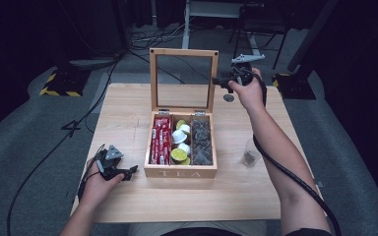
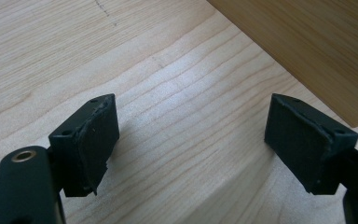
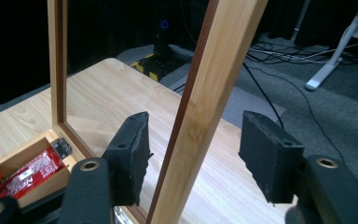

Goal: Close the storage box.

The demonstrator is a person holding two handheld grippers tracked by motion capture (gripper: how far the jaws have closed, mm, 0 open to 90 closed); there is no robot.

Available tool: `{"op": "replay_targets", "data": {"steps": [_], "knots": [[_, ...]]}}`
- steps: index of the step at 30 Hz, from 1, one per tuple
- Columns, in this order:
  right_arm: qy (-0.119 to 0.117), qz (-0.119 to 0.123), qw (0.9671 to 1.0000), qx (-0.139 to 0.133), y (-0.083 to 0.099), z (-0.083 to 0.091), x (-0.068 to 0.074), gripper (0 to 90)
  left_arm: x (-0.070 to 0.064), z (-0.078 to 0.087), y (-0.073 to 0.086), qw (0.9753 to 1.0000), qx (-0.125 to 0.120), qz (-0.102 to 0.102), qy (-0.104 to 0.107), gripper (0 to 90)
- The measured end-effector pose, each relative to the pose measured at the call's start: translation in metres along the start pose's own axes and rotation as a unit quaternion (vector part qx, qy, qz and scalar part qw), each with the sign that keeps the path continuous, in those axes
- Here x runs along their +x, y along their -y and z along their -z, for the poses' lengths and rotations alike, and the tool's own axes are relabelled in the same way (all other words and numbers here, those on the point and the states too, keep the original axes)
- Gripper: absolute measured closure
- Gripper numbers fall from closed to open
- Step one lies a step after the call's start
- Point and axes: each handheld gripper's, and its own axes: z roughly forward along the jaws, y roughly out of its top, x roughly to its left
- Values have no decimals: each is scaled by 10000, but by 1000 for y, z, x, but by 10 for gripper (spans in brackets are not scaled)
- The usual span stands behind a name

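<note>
- The wooden tea box point(image 1: 180, 172) stood near the middle of the light wooden table point(image 1: 128, 113), its front panel lettered "TEA".
- Its glass-paned lid point(image 1: 183, 80) stood upright at the rear, hinged to the back wall of the box.
- The right gripper point(image 1: 220, 81) was at the lid's right frame rail point(image 3: 200, 107); in the right gripper view the jaws stood apart on either side of the rail, one pad point(image 3: 131, 156) close to it and the other clear, so the gripper was released, not clamped.
- The left gripper point(image 1: 134, 170) rested on the table just beside the box's front left corner; in the left gripper view its jaws were spread wide over bare tabletop, grasping nothing.
- Three compartments showed: red sachets point(image 1: 161, 140) at left, round capsules point(image 1: 181, 142) in the middle, dark packets point(image 1: 202, 141) at right.
- A small clear cup point(image 1: 250, 153) stood on the table to the right of the box.
</note>
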Motion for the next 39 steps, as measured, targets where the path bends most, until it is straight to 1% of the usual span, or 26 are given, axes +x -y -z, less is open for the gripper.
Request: {"op": "replay_targets", "data": {"steps": [4, 8, 9, 10, 11, 13, 16, 25, 32, 34, 39], "knots": [[-41, -65, 10000, -31, -2, -10, -2, 444, 0, 1, 1, 10000, 16, 2, 2, 182], [-76, -68, 9999, -46, -5, -18, -2, 454, 0, 2, 1, 10000, 26, -12, 6, 182], [-103, -93, 9999, -89, -6, -18, -2, 463, 0, 2, 1, 10000, 28, -11, 8, 182], [-129, -115, 9998, -139, -7, -19, -1, 451, -1, 2, 1, 10000, 17, -8, 1, 182], [-108, -111, 9997, -162, -9, -19, 0, 451, 0, 2, 1, 10000, 12, -6, 4, 182], [-65, -47, 9999, -138, -12, -17, 1, 452, 0, 2, 1, 10000, 19, -8, 9, 182], [-81, -7, 9999, -108, -13, -15, 1, 467, 0, 2, 1, 10000, 9, -5, 3, 182], [-102, 208, 9997, -32, -22, 0, 9, 485, 0, 1, 1, 10000, 5, -4, 25, 179], [-218, 351, 9991, -98, -26, 19, 17, 527, 0, 1, 1, 10000, 12, -9, 24, 179], [-231, 451, 9987, -102, -27, 25, 20, 553, 0, 1, 1, 10000, 10, -4, 24, 180], [-300, 530, 9980, -168, -29, 41, 26, 629, 0, 1, 1, 10000, 12, -7, 24, 179]]}}
